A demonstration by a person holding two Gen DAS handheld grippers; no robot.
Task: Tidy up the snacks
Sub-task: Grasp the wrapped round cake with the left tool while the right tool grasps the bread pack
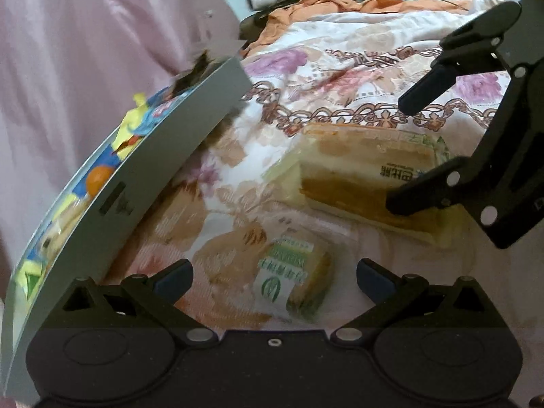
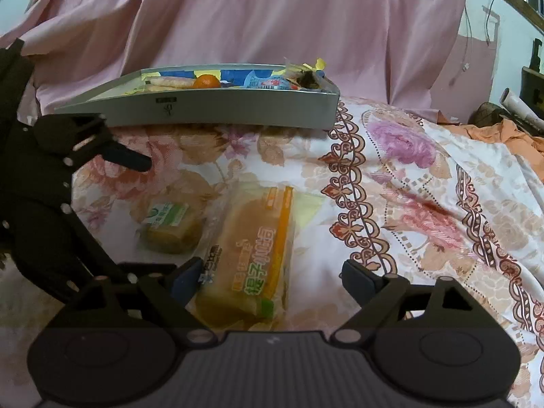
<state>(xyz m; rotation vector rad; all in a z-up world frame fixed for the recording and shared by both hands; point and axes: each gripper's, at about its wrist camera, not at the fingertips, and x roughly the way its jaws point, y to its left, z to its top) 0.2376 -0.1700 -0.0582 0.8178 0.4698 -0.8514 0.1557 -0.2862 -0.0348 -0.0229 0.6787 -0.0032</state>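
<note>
A large wrapped bread loaf (image 2: 251, 255) with an orange stripe lies on the floral quilt between the fingers of my right gripper (image 2: 272, 278). The gripper is open: its left pad is at the wrapper's edge and its right pad stands clear. A small cake (image 1: 292, 282) with a green label lies between the wide-open fingers of my left gripper (image 1: 273, 278), untouched. In the left wrist view the right gripper (image 1: 411, 149) straddles the loaf (image 1: 367, 176). The small cake (image 2: 170, 224) sits left of the loaf. One left-gripper finger (image 2: 129, 159) shows above it.
A grey tray (image 2: 210, 108) behind the snacks holds an orange (image 2: 206, 82) and several colourful packets; it runs along the left in the left wrist view (image 1: 153, 156). A pink sheet (image 2: 272, 17) hangs behind. Orange cloth (image 1: 323, 6) lies far along the bed.
</note>
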